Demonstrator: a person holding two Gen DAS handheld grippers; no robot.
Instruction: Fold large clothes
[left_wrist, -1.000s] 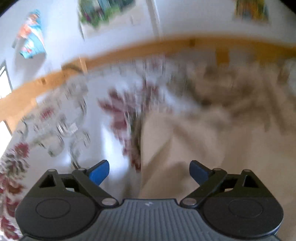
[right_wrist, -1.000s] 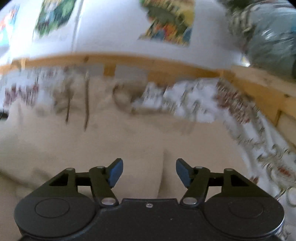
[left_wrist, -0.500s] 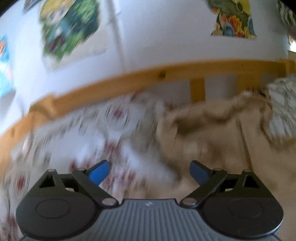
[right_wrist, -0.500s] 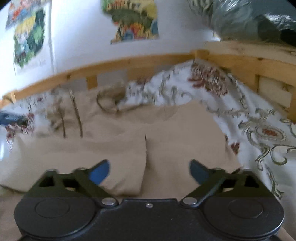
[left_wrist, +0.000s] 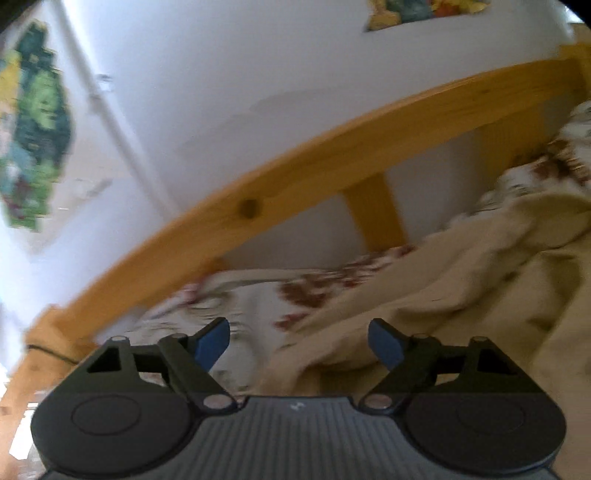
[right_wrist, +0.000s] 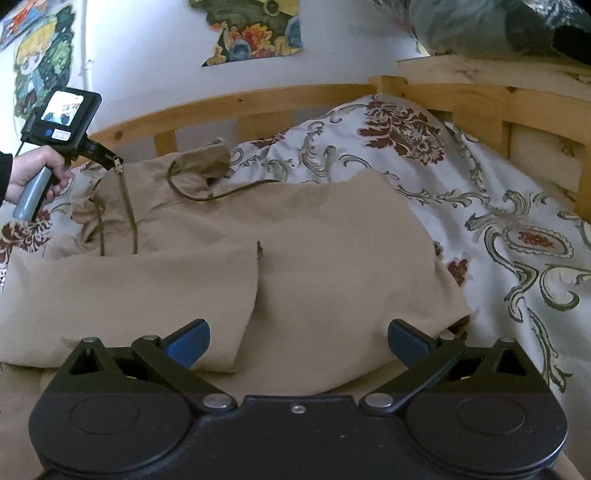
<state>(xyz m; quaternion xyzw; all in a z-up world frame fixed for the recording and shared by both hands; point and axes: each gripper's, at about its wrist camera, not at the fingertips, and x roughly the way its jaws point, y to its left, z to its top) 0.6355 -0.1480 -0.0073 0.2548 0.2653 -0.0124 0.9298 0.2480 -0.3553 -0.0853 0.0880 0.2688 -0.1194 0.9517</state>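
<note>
A large beige hooded zip jacket (right_wrist: 295, 258) lies spread on a bed, hood and drawstring at the far end, one sleeve folded across the front. My right gripper (right_wrist: 298, 338) is open and empty, low over the jacket's near hem. My left gripper (left_wrist: 298, 341) is open and empty in its own view, over the jacket's rumpled edge (left_wrist: 461, 280). In the right wrist view the left gripper's body (right_wrist: 61, 118) is held by a hand at the jacket's zipper top; whether its fingers touch the zipper cannot be told.
A white floral duvet (right_wrist: 498, 206) covers the bed and shows in the left wrist view (left_wrist: 236, 302). A wooden bed rail (right_wrist: 258, 107) runs along the wall, close ahead in the left wrist view (left_wrist: 332, 155). A dark bag (right_wrist: 498, 26) sits on the headboard.
The left gripper has swung toward the far rail and the collar end of the jacket. The right gripper has opened wider and pulled back to the near hem. Both stay empty.
</note>
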